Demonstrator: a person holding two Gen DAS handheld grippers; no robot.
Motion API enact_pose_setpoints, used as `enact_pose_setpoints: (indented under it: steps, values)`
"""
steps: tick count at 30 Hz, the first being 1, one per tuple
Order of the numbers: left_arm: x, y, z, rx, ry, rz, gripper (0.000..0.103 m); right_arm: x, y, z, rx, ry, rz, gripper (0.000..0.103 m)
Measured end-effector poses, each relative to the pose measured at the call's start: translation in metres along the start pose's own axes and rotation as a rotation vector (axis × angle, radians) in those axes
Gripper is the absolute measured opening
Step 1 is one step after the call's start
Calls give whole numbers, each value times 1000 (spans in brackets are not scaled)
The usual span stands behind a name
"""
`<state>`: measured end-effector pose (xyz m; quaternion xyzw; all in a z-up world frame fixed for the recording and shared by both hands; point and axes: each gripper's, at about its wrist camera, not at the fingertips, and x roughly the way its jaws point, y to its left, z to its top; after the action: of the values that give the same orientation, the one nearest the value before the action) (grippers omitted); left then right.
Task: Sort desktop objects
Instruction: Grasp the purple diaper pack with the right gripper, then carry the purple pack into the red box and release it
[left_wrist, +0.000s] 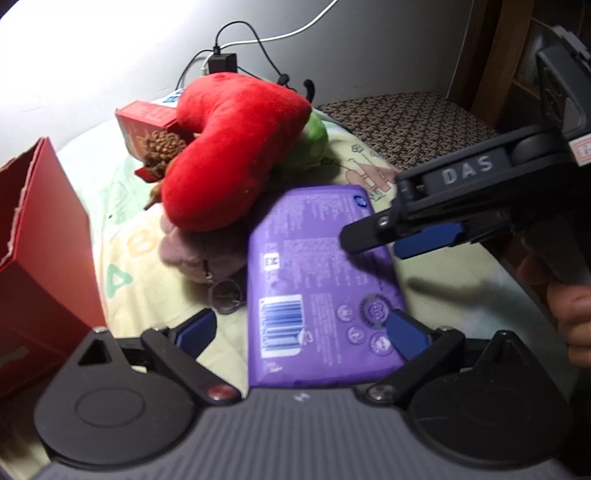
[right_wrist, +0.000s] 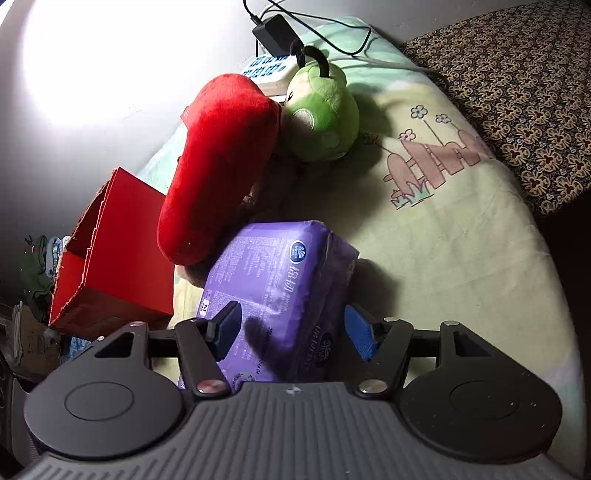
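A purple soft pack (left_wrist: 314, 258) lies on the pale printed cover (left_wrist: 155, 295), one end against a red plush heart (left_wrist: 236, 147). My left gripper (left_wrist: 299, 317) is open around the pack's near end; its left pad (left_wrist: 195, 330) stands clear of the pack, and its right pad sits at the pack's corner. My right gripper (right_wrist: 291, 308) comes in from the right, where the left wrist view also shows the right gripper (left_wrist: 371, 246). It is open, with the pack (right_wrist: 280, 273) between its fingers. One finger (right_wrist: 225, 332) lies over the pack's top face and the blue pad (right_wrist: 360, 336) sits beside its side.
An open red box (right_wrist: 110, 266) stands to the left. Behind the heart are a green plush (right_wrist: 321, 114), a small red carton (left_wrist: 147, 120), a pine cone (left_wrist: 162, 147) and a black charger with cables (right_wrist: 275, 31). A pink plush with a key ring (left_wrist: 225, 291) lies beside the pack. A patterned cushion (right_wrist: 517, 81) is at the right.
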<state>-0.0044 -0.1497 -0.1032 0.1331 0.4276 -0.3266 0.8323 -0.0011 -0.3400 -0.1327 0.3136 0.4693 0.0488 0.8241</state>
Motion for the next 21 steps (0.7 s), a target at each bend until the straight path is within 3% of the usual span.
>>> enact_pose_setpoints:
  steps: [3,7,10,16,21]
  values:
    - [14,1,3,-18,5,-63,100,13,-6,2,48,23,33,70]
    - [22,-10,-1,11,-1,-43,101,22,-6,-1,59,28,49,80]
    - [22,-20,-6,54,-6,-6,100,20,0,-7,18,15,38,78]
    - [2,-18,-17,29,16,-22,99,7,7,-21,2,33,45,72]
    - [-34,-17,-23,-1,-29,-3,99,-14,30,-35,-52,6,63,71]
